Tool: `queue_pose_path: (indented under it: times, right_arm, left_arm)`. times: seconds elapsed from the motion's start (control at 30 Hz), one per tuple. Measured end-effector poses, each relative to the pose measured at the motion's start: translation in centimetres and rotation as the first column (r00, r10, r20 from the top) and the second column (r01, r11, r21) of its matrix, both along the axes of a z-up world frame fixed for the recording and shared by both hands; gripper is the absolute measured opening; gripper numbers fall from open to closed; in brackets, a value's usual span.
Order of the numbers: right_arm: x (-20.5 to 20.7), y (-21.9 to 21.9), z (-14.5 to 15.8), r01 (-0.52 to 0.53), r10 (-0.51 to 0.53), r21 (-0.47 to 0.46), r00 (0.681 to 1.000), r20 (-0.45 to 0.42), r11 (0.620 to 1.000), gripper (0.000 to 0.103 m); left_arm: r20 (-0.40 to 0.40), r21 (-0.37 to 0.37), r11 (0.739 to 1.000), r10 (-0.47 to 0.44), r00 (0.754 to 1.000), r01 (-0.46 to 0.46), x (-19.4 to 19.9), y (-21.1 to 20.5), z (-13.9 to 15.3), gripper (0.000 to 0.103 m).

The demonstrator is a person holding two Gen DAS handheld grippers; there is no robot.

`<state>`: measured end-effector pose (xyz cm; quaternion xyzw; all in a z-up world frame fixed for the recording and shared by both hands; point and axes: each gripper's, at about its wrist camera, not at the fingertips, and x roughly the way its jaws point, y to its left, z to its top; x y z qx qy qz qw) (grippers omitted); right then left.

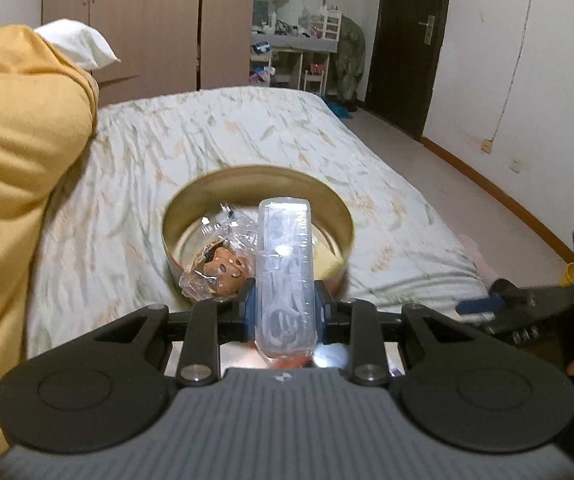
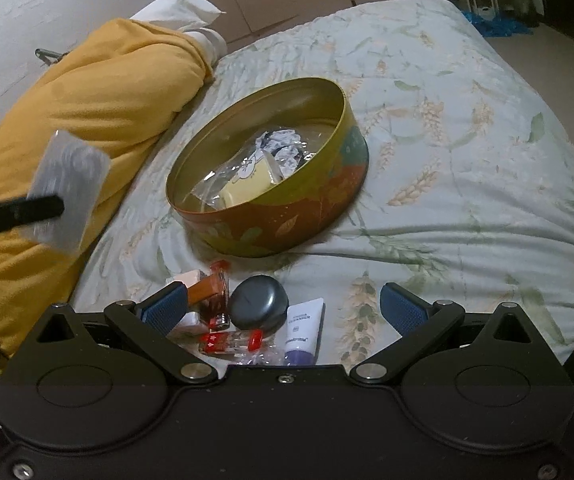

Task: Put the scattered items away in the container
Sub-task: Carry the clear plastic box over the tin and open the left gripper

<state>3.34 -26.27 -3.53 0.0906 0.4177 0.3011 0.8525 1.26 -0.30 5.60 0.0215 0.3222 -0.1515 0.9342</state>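
The left gripper (image 1: 285,300) is clamped on a clear case (image 1: 285,268), its blue pads pressing the case's two long sides; the case stands up between them and reaches forward over the near rim of the tin (image 1: 191,200). White items show dimly through its frosted wall, too blurred to name. In the right wrist view the same case (image 2: 72,190) hangs in the air to the left, over the yellow quilt (image 2: 99,92).

The right gripper (image 2: 283,312) has its fingers wide apart with nothing between them. Just below and between them lies a small heap on the bed (image 2: 447,160): a dark round case (image 2: 258,307), a white tube (image 2: 304,330) with a purple end just right of it, a red-and-clear piece (image 2: 231,342) nearest the gripper, and an orange bottle (image 2: 217,292) beside the left finger.

Ahead of both grippers sits the round tin, open, gold inside and floral outside. It holds a crinkled plastic bag (image 2: 247,164) with something yellow in it; from the left wrist a brown biscuit-like thing in wrap (image 1: 223,268) shows at the near left of the tin.

Farther off, a white pillow (image 1: 79,42) tops the quilt, and past the bed stand a wardrobe (image 1: 147,20) and a dark door (image 1: 411,40).
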Motion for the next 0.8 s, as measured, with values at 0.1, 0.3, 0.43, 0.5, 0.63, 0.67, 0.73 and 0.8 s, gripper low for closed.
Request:
queue_pose_path:
  times: [0.1, 0.3, 0.43, 0.5, 0.63, 0.67, 0.73, 0.8]
  right_arm:
    - [0.1, -0.3, -0.1, 0.004, -0.004, 0.021, 1.000, -0.006, 1.000, 0.103]
    - [0.1, -0.7, 0.1, 0.009, -0.008, 0.038, 1.000, -0.006, 0.999, 0.103]
    - [0.3, -1.2, 0.8, -0.007, 0.007, 0.052, 1.000, -0.011, 0.999, 0.103]
    - [0.6, -1.6, 1.2, -0.010, 0.012, 0.069, 1.000, -0.029, 0.998, 0.103]
    - [1.0, -2.5, 2.1, -0.023, 0.025, 0.076, 0.999, -0.023, 0.997, 0.103]
    - [1.0, -2.5, 2.5, -0.035, 0.035, 0.049, 0.999, 0.008, 0.998, 0.103]
    - [0.8, -2.4, 3.3, -0.076, 0.078, -0.020, 0.991, 0.111, 0.997, 0.103]
    - [0.5, -1.9, 4.1, -0.155, 0.171, -0.093, 0.964, 0.202, 0.983, 0.103]
  left_arm:
    - [0.004, 0.020, 1.000, -0.005, 1.000, 0.004, 1.7, -0.1, 0.5, 0.031]
    - [0.008, 0.068, 0.997, -0.032, 0.999, 0.031, 4.8, -1.1, 0.8, 0.031]
    - [0.001, 0.080, 0.996, -0.047, 0.999, 0.047, 6.7, -1.8, 0.5, 0.031]
    - [-0.002, 0.090, 0.994, -0.055, 0.998, 0.055, 7.7, -2.1, 0.3, 0.031]
    - [-0.014, 0.102, 0.993, -0.062, 0.998, 0.063, 10.0, -2.8, -0.3, 0.031]
    - [-0.019, 0.102, 0.993, -0.064, 0.998, 0.065, 10.7, -2.9, -0.5, 0.031]
    - [-0.027, 0.106, 0.992, -0.067, 0.997, 0.069, 11.8, -3.3, -0.9, 0.031]
    - [-0.031, 0.114, 0.991, -0.072, 0.997, 0.075, 12.8, -3.6, -1.4, 0.031]
